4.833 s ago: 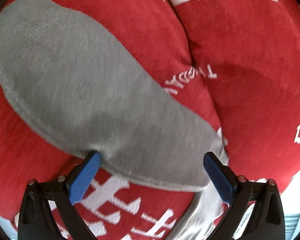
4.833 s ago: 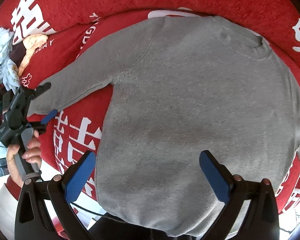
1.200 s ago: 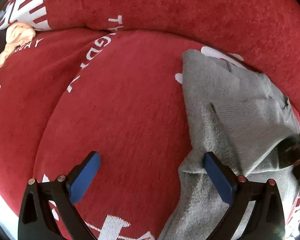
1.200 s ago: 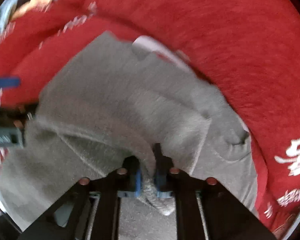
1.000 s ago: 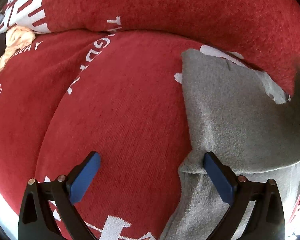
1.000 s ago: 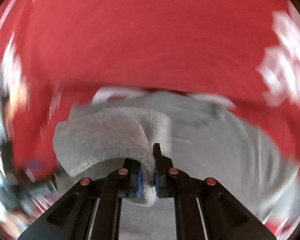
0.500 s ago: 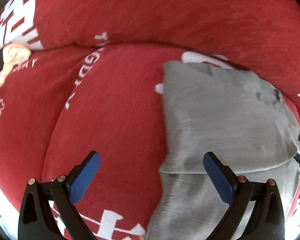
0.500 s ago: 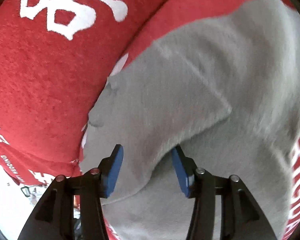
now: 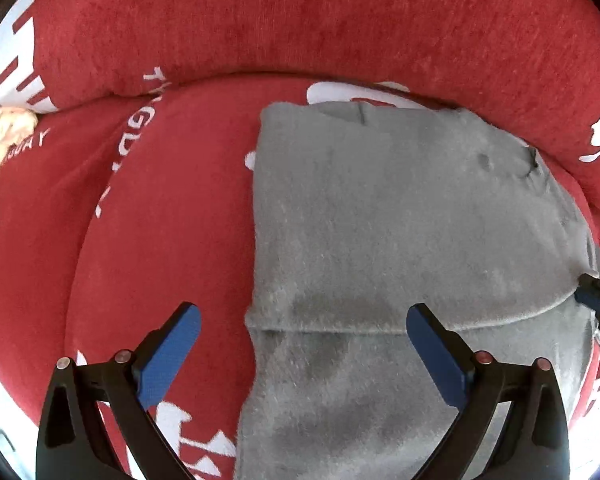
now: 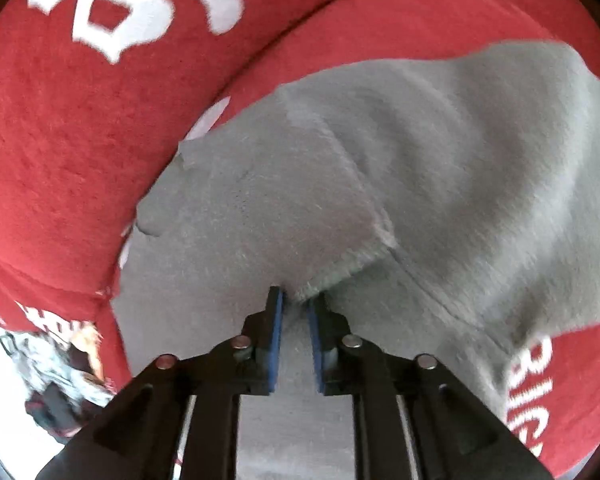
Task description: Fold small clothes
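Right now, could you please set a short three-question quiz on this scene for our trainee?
1. True or false: the left gripper is open, with nothing pinched.
2. Which colour is the sweater? A) grey B) blue C) white
3. Fill in: the sweater lies on a ____ cushion with white lettering.

Key:
1. True. Its blue pads stand wide apart above the sweater's left edge.
2. A. It is already partly folded; the right gripper is closing at a folded edge, with a tuft of fabric between its tips.
3. Red.
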A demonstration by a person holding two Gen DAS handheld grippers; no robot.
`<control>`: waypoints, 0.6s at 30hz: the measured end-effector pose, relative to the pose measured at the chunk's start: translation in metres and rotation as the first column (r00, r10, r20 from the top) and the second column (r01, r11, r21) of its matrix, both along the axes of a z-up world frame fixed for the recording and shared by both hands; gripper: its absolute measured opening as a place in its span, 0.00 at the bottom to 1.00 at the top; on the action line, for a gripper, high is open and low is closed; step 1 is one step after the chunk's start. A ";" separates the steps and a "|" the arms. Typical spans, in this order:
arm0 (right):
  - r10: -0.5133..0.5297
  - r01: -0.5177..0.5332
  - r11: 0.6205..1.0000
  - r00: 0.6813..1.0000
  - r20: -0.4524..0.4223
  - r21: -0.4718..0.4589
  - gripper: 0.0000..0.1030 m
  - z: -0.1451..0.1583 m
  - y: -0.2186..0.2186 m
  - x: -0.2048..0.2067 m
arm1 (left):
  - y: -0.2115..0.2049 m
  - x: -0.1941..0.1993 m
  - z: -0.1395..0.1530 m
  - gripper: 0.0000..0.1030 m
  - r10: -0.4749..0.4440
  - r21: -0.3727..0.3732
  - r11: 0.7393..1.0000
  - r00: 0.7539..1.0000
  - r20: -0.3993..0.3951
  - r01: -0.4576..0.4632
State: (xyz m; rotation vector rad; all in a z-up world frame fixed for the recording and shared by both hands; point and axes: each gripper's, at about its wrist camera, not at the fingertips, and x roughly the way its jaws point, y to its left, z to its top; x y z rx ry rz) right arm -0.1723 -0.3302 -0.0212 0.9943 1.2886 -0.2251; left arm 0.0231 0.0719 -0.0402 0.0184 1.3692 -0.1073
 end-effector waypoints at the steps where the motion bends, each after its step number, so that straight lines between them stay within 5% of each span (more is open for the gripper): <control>1: -0.013 0.013 1.000 1.000 0.000 0.013 0.33 0.001 -0.002 -0.004 | -0.001 -0.003 0.002 1.00 -0.005 0.002 1.000 1.000 0.001 0.005; 3: -0.031 0.031 0.999 0.999 0.004 0.039 0.51 0.004 -0.005 -0.015 | -0.008 -0.009 0.007 1.00 -0.028 0.020 0.999 1.000 -0.004 0.028; 11: -0.091 0.094 0.983 0.995 -0.029 0.158 0.54 -0.001 -0.008 -0.064 | -0.068 -0.031 0.027 1.00 -0.192 -0.017 0.981 0.981 -0.017 0.192; 18: -0.181 0.177 0.951 0.983 -0.010 0.254 0.78 -0.007 -0.018 -0.102 | -0.134 -0.043 0.034 1.00 -0.281 -0.068 0.958 0.960 -0.019 0.279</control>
